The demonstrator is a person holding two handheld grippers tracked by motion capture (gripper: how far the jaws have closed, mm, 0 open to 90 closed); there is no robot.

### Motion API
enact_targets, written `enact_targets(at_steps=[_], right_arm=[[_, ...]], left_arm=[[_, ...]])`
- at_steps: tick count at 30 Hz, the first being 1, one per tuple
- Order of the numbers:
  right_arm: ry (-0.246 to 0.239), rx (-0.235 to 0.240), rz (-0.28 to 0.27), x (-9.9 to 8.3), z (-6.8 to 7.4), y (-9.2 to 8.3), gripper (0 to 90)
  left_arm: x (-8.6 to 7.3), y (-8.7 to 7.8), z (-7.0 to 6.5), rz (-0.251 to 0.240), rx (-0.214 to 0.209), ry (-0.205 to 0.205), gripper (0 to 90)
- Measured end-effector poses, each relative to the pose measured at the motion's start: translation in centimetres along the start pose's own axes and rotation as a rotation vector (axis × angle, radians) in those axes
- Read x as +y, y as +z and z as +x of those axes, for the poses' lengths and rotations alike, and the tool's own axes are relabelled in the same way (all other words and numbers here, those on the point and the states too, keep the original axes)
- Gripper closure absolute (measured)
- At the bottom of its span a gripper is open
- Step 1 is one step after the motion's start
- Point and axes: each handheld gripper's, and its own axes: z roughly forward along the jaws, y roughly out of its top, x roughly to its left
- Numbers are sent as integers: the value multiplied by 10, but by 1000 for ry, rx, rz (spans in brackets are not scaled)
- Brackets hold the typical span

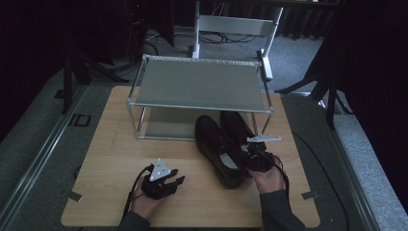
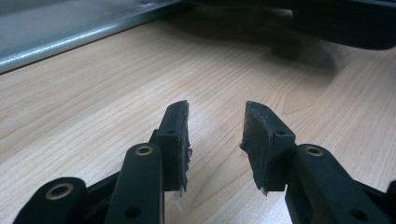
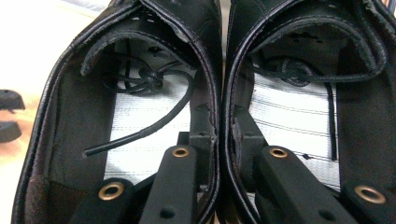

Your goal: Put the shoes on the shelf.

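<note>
The pair of black shoes stands on the wooden table just before the metal rack, its two inner walls pinched together by the right gripper, while the left gripper rests nearby, jaws apart and empty.

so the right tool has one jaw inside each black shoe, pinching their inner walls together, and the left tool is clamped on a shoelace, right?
Not quite. The left tool holds nothing: the left gripper view shows its jaws apart over the bare wooden table. The rest stands: the right tool has one jaw inside each of the black shoes, pinching their inner walls together.
</note>
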Motion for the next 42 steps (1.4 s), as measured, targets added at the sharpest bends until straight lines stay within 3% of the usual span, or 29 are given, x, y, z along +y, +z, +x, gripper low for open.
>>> enact_targets(at_steps=[18,42], right_arm=[[36,-45,-27,26,-2,19,814],[106,-96,-60,43,-15,37,812]], left_arm=[[1,-3,1,-7,5,1,617],[1,-3,2,-5,6,0,617]])
